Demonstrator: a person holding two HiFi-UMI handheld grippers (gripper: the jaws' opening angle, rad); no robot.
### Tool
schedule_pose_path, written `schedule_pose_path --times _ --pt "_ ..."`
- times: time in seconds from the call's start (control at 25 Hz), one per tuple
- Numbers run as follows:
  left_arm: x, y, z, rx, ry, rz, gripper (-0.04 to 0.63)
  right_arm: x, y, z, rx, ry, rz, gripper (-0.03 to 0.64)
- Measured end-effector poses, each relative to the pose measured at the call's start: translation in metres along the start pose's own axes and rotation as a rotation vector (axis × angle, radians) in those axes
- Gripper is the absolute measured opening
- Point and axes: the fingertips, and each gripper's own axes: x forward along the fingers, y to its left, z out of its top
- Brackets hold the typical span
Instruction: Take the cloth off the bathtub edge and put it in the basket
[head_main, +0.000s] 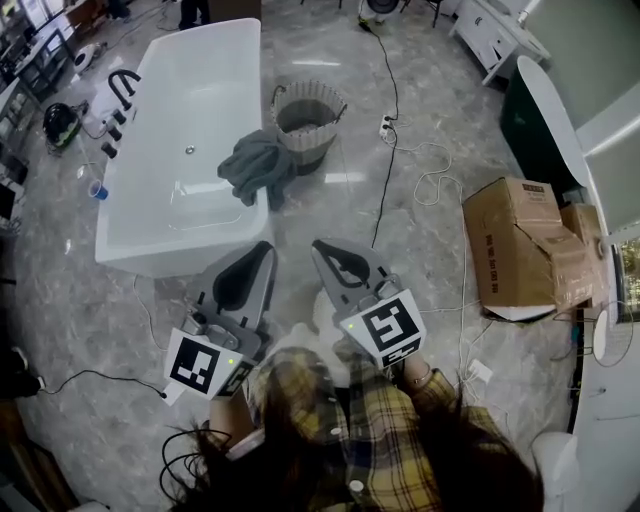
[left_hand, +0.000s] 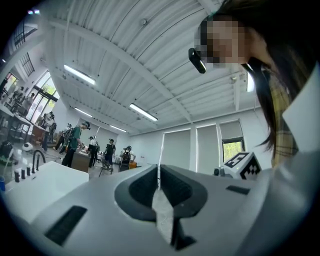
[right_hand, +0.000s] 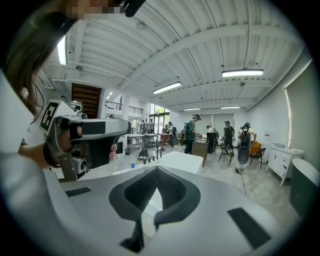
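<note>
A grey-green cloth (head_main: 256, 166) hangs over the right edge of the white bathtub (head_main: 170, 120). Just right of it on the floor stands a woven basket (head_main: 309, 118). My left gripper (head_main: 268, 247) and right gripper (head_main: 320, 245) are held side by side in front of the person's chest, short of the tub's near end and well short of the cloth. Both are shut with nothing between the jaws. In the left gripper view the closed tips (left_hand: 158, 167) point at the far wall; in the right gripper view the closed tips (right_hand: 157, 170) point toward the bathtub (right_hand: 175, 161).
A black cable (head_main: 385, 120) runs across the marble floor right of the basket. Cardboard boxes (head_main: 525, 245) sit at the right, beside a second white tub (head_main: 565, 130). A black faucet (head_main: 122, 88) and bottles stand at the tub's left. People stand at tables (right_hand: 210, 137) far off.
</note>
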Motion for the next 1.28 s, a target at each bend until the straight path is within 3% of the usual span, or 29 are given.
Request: schedule_pose_path --times 0.48,0.68,1.28 --pt "0.025 0.039 -0.004 0.031 0.012 0.057 0.028 0.038 -0.028 -0.001 -0.006 0.006 0.037 0.015" --pt "0.065 0.060 -0.016 0.052 0.060 0.073 0.028 0.058 -0.068 0.008 -0.004 0.005 0.039 0.015" --pt "0.213 0.097 -0.025 0.091 0.069 0.158 0.028 0.105 -0.208 0.020 -0.011 -0.008 0.126 0.015"
